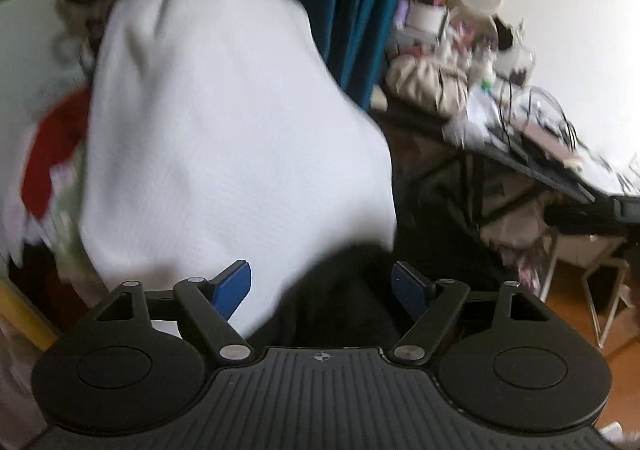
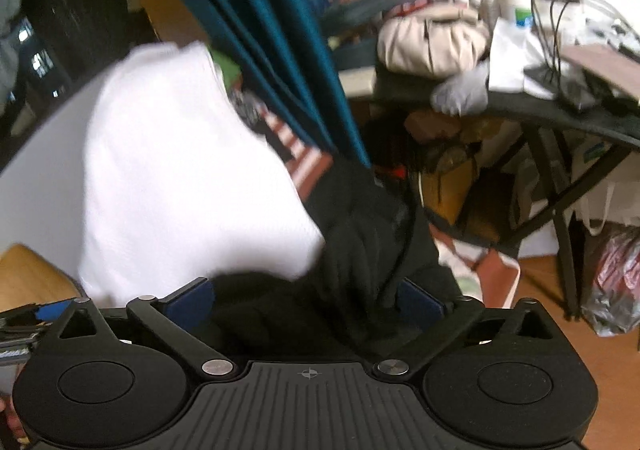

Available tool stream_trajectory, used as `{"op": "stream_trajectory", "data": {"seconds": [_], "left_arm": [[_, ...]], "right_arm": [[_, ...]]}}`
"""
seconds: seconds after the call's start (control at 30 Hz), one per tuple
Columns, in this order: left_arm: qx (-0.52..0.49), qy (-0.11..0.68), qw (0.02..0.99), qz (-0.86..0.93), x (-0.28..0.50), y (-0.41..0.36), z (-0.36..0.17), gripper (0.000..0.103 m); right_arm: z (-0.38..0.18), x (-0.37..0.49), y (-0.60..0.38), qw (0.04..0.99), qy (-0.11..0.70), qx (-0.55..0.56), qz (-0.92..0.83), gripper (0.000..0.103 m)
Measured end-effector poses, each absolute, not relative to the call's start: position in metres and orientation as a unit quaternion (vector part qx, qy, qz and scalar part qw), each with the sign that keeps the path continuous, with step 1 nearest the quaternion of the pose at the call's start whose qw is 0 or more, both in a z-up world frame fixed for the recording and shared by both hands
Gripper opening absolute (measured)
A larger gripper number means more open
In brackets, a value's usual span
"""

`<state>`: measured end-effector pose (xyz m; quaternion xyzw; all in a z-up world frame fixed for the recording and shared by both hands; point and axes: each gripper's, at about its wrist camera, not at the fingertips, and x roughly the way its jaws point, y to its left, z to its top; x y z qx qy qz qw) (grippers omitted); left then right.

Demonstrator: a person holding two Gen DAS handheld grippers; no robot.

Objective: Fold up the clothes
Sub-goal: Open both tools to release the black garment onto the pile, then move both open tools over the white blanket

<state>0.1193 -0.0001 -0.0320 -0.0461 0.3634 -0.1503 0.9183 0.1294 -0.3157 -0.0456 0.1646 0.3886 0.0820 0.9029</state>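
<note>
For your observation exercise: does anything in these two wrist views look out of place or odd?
Yes. The white garment hangs bunched in the air, not laid flat, over dark cloth lying between both grippers' open fingers. Behind, the black table is heaped with clutter.

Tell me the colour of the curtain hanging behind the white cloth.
Deep teal blue curtain, clearest in the right wrist view.

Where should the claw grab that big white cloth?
Probably the white cloth's bottom edge, coming from below: it bulges in the middle, but that edge hangs free just above the left claw, whose jaws are open around black fabric.
</note>
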Motion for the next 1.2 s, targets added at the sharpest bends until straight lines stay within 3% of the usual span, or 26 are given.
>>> {"op": "stream_trajectory", "data": {"seconds": [0.27,0.47,0.63,0.77,1.2], "left_arm": [[-0.056,0.279,0.953,-0.107,0.152,0.006,0.035,0.089],[-0.036,0.265,0.956,-0.12,0.162,0.026,0.047,0.099],[-0.008,0.277,0.957,-0.087,0.169,0.043,0.032,0.1],[-0.045,0.293,0.952,-0.075,0.187,0.074,0.022,0.102],[-0.041,0.348,0.932,-0.095,0.28,0.13,-0.016,0.102]], "right_arm": [[0.06,0.126,-0.304,0.956,0.265,0.107,0.072,0.102],[0.115,0.126,-0.288,0.985,0.143,0.074,0.061,0.102],[0.111,0.161,-0.261,0.981,0.18,0.033,0.071,0.102],[0.093,0.194,-0.239,0.972,0.222,0.043,0.057,0.102],[-0.011,0.292,-0.156,0.935,0.341,0.088,0.046,0.102]]}}
